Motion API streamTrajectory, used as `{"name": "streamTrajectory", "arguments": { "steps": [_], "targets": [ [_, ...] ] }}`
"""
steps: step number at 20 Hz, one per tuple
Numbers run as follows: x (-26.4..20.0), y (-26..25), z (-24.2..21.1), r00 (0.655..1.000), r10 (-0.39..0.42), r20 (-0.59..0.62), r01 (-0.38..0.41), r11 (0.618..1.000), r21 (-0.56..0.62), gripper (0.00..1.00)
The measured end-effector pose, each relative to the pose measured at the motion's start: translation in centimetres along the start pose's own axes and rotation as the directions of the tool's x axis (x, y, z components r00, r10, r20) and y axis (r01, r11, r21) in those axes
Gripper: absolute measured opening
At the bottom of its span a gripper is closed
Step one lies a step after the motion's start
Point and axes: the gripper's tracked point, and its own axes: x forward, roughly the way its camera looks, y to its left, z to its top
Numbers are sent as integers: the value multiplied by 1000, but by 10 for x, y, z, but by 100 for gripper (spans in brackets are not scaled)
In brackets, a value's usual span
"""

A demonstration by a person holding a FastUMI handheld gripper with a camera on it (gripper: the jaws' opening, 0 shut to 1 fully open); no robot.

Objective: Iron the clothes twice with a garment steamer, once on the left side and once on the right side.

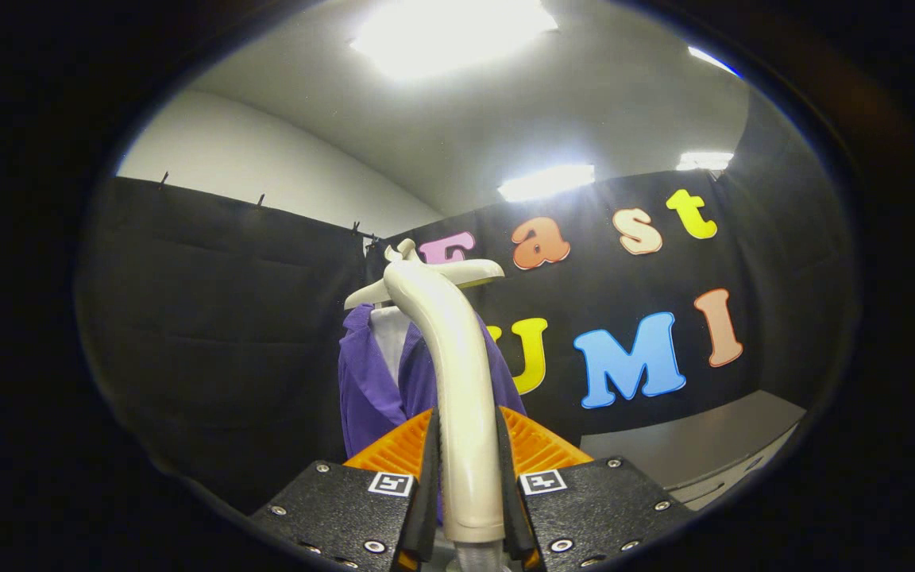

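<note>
My gripper (467, 469) is shut on the cream-white handle of the garment steamer (457, 373), which rises upright between the two fingers and curves away to its flat head (457, 272) at the top. Beyond the steamer hangs a purple garment (370, 389) with a white inner layer (391, 334) at the collar, on a pale hanger (366, 295). The steamer head sits up near the hanger and collar; whether it touches the cloth I cannot tell. The steamer's handle hides the garment's middle.
Black cloth walls close the booth behind and to the left of the garment. A grey surface (696, 449) lies low to the right beyond the fingers. Bright ceiling lights (449, 32) shine overhead.
</note>
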Motion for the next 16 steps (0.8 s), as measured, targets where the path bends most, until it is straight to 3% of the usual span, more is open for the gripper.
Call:
{"name": "streamTrajectory", "arguments": {
  "steps": [6, 16],
  "targets": [
    [51, 20, -2, 1000, -11, 7, 12, 995, -96, 34],
    [105, 18, -35, 993, -119, 17, 119, 960, -255, 34]
  ]
}}
